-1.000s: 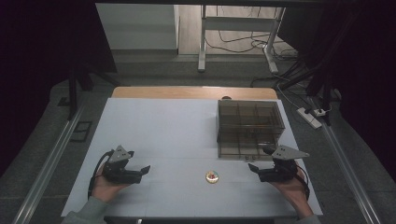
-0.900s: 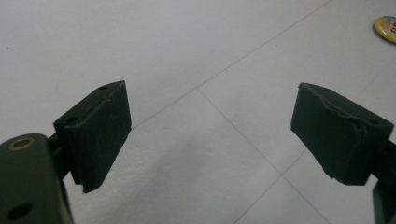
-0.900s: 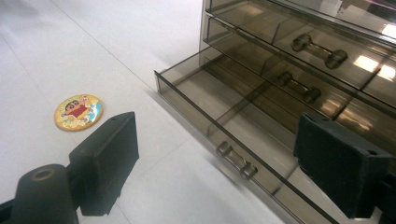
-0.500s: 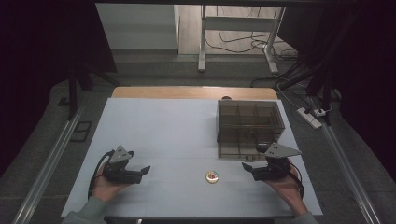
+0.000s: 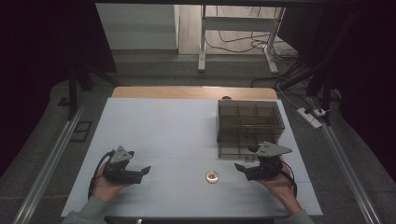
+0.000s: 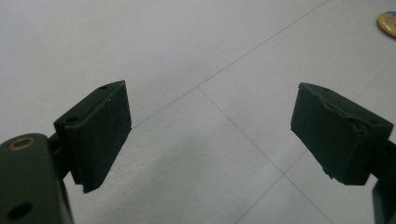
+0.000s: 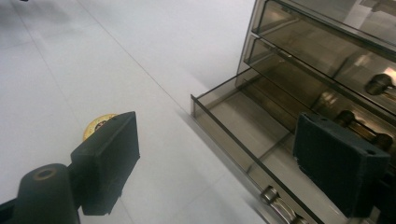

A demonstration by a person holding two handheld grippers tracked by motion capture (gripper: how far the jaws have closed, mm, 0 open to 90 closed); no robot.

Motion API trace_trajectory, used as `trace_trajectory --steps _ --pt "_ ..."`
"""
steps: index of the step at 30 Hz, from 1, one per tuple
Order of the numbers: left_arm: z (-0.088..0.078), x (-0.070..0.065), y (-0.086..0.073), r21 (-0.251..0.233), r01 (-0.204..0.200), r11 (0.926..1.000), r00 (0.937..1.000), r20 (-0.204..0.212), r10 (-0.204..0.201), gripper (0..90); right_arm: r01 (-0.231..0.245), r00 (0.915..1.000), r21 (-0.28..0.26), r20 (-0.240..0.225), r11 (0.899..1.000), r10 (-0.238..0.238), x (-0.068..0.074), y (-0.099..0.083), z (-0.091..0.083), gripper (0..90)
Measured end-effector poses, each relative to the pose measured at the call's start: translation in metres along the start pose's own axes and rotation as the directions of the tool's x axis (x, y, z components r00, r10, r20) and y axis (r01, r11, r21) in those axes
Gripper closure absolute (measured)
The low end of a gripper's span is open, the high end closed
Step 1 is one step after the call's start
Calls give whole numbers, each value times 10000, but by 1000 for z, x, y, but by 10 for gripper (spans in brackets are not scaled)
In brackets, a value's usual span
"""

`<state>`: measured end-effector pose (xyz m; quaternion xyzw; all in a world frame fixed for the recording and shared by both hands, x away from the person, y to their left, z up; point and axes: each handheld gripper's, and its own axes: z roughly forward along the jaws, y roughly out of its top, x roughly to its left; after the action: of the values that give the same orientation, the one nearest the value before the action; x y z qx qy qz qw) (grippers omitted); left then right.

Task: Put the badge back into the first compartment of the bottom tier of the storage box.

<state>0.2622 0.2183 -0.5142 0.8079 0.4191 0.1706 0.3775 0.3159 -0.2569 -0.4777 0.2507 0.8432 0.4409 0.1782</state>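
A small round yellow badge [image 5: 212, 177] with a red mark lies flat on the white table [image 5: 177, 130], near the front edge. My right gripper [image 5: 242, 168] hovers just right of it, open and empty. In the right gripper view the badge [image 7: 97, 124] peeks out from behind the left jaw of the right gripper [image 7: 217, 142]. A smoky transparent drawer box [image 5: 250, 122] stands behind this gripper; its lowest drawer [image 7: 243, 126] is pulled out and looks empty. My left gripper [image 5: 141, 171] rests at the front left, open, far from the badge [image 6: 388, 22].
The drawer box has several closed drawers with small knobs [image 7: 379, 84]. A wooden strip [image 5: 191, 92] edges the table's far side. Beyond it are a dark floor, cables and a metal stand [image 5: 203, 42].
My right gripper has moved left along the table's front, closer to the badge. The left gripper and the badge have stayed still.
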Motion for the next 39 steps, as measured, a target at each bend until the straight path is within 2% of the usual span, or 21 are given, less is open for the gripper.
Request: trace_trajectory --steps 39 --pt "3 -2 0 93 -53 9999 10000 33 52 124 485 9950 439 -891 9979 -444 21 18 38 149"
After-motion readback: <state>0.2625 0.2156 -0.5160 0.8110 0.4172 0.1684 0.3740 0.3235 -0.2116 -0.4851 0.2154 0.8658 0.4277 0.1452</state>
